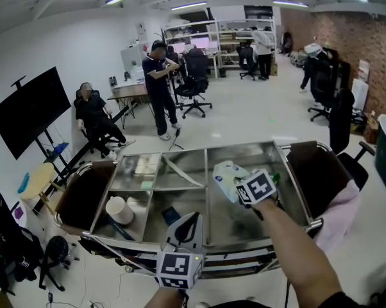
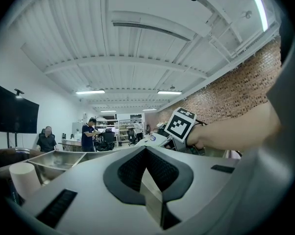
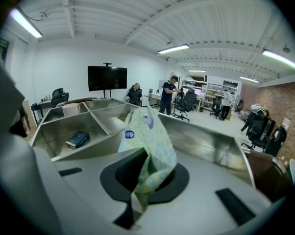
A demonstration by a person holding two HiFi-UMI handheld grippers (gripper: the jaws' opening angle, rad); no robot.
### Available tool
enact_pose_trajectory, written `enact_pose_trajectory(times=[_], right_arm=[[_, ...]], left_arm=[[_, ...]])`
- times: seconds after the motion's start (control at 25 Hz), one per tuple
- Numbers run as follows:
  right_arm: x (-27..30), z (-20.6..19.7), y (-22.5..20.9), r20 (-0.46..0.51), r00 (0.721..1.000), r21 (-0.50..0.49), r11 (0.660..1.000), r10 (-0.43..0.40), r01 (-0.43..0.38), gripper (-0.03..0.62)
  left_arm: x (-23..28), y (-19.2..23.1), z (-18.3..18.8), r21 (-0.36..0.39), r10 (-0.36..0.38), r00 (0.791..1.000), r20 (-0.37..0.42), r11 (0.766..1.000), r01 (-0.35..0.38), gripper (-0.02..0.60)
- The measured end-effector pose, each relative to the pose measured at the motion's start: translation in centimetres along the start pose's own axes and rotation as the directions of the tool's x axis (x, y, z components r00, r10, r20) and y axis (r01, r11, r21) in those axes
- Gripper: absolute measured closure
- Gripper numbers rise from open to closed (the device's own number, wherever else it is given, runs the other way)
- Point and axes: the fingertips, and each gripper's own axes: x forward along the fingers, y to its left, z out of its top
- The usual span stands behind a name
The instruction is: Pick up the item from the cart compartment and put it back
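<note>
A steel cart (image 1: 244, 246) with several compartments stands below me. My right gripper (image 1: 247, 194) hangs over the big right compartment, shut on a soft pale-green packet (image 1: 226, 176) with blue logos. In the right gripper view the packet (image 3: 148, 141) rises from between the pinched jaws of the right gripper (image 3: 142, 179), clear of the compartment floor. My left gripper (image 1: 186, 226) hovers at the cart's front edge over the middle, jaws shut and nothing in them; its own view shows the left gripper (image 2: 146, 173) with its pads meeting, and the right gripper's marker cube (image 2: 180, 124) beyond.
A dark blue box (image 1: 170, 215) lies in the front middle compartment and a white cup (image 1: 119, 209) in the front left one. A long pale strip (image 1: 180, 172) rests in the back middle compartment. People and office chairs (image 1: 194, 82) stand beyond; a TV (image 1: 27, 111) is at left.
</note>
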Motion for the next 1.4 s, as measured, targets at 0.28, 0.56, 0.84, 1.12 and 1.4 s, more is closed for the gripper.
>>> enact_pose_trajectory(times=[0.28, 0.56, 0.84, 1.12, 1.4], right_arm=[[1.2, -0.1, 0.1, 0.016, 1.0, -0.007, 1.0, 0.015, -0.015, 0.463], [1.0, 0.3, 0.3, 0.034, 0.999, 0.007, 0.999, 0.034, -0.035, 0.301], [0.1, 0.2, 1.7, 0.028, 0.996, -0.007, 0.997, 0.079, -0.079, 0.342], [-2.1, 0.7, 2.2, 0.056, 0.997, -0.006, 0.999, 0.05, -0.049, 0.588], [-6.0, 0.9, 3.3, 0.16, 0.985, 0.038, 0.996, 0.072, -0.079, 0.588]], left_arm=[[0.2, 0.1, -0.1, 0.006, 0.0, 1.0, -0.004, 1.0, 0.0, 0.581], [0.5, 0.1, -0.2, 0.004, -0.001, 1.0, -0.005, 1.0, 0.001, 0.581], [0.3, 0.0, 0.1, 0.006, -0.004, 1.0, -0.001, 1.0, 0.004, 0.581], [0.5, -0.3, 0.1, 0.006, -0.007, 1.0, -0.002, 1.0, 0.007, 0.581], [0.0, -0.7, 0.2, 0.009, -0.011, 1.0, 0.002, 1.0, 0.011, 0.582]])
